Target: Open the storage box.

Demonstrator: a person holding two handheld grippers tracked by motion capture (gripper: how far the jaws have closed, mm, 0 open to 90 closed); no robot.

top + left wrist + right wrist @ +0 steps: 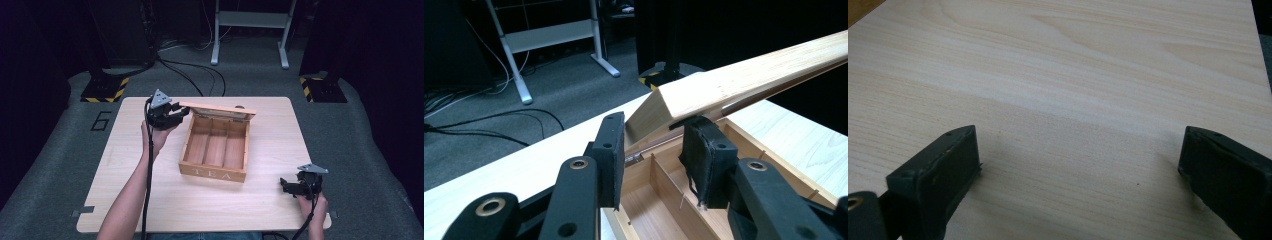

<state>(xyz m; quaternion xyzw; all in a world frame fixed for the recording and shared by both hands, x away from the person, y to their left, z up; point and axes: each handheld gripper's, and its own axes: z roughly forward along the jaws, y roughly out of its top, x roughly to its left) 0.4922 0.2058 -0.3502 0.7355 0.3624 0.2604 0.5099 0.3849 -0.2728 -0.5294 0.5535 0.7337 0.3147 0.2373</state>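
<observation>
Tea box (pixel 215 150), wooden with three bare compartments, sits at the centre of the table (pixel 150 200). Its lid (pixel 217 109) stands raised at the far edge, hinged to the back wall. The left gripper (pixel 175 116) clamps the lid's left corner (pixel 659 112) between both pads, holding it tilted above the compartments. The right gripper (pixel 286 187) rests near the table's right front corner, well apart from the box, jaws spread wide over bare wood, gripping nothing.

The wooden box (pixel 215 150) carries the pale word "TEA" across its front wall, the side facing the person. Left of the box, beyond the table edge, a dark numeral 6 (pixel 101 120) sits on the grey floor.
</observation>
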